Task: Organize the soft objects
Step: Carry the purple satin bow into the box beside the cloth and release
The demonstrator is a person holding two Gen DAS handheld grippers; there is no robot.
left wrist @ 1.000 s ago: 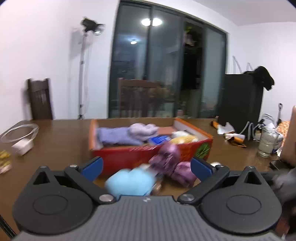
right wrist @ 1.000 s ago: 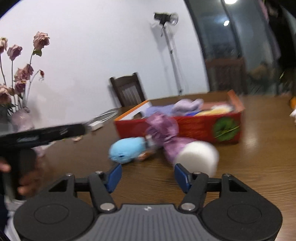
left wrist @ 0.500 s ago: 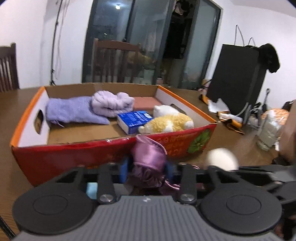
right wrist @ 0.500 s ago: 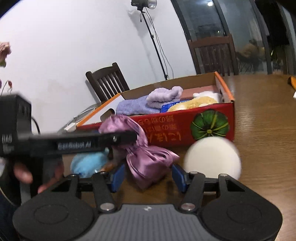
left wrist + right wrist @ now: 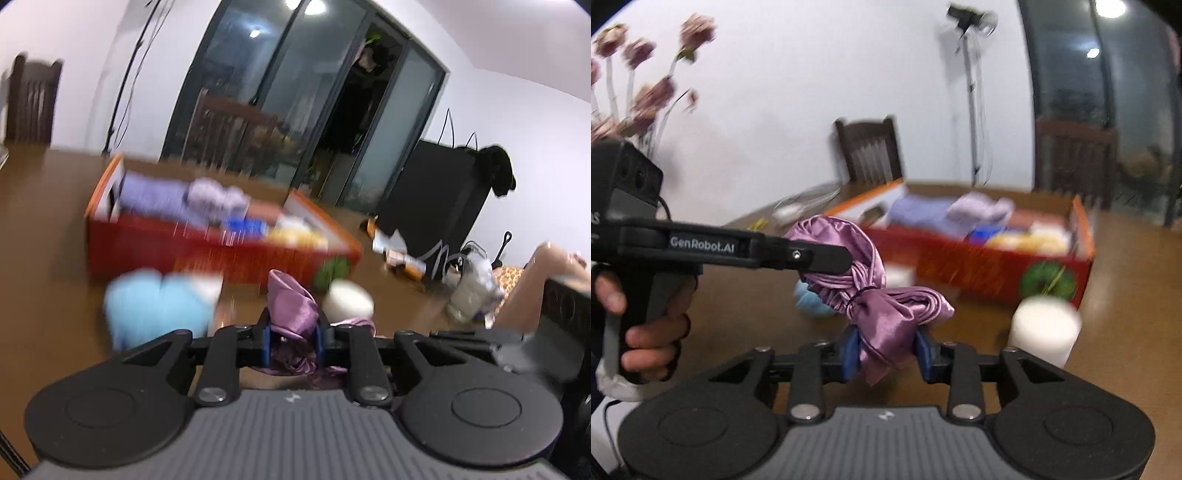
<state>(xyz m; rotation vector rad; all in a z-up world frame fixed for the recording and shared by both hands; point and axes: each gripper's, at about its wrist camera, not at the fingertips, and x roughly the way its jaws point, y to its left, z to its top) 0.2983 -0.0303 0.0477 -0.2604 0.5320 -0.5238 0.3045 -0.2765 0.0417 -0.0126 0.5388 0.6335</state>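
Observation:
A purple satin cloth bundle [image 5: 882, 314] hangs above the table, held at both ends. My right gripper [image 5: 884, 352] is shut on its lower end. My left gripper [image 5: 292, 338] is shut on its other end [image 5: 291, 310]; in the right wrist view its finger [image 5: 812, 256] reaches in from the left. A blue plush [image 5: 155, 306] and a white round soft object [image 5: 1043, 328] lie on the table in front of the red-orange cardboard box [image 5: 979, 269], which holds lavender cloths [image 5: 979, 208] and a yellow plush [image 5: 1030, 240].
A brown wooden table [image 5: 44, 258] carries everything. A vase of dried roses [image 5: 639, 92] stands at the left. A glass jar [image 5: 471, 291] and clutter sit at the table's right side. Wooden chairs [image 5: 868, 147] and a light stand [image 5: 971, 92] stand beyond the table.
Both grippers have shut on the purple bundle and lifted it off the table. The views have swung and are blurred with motion.

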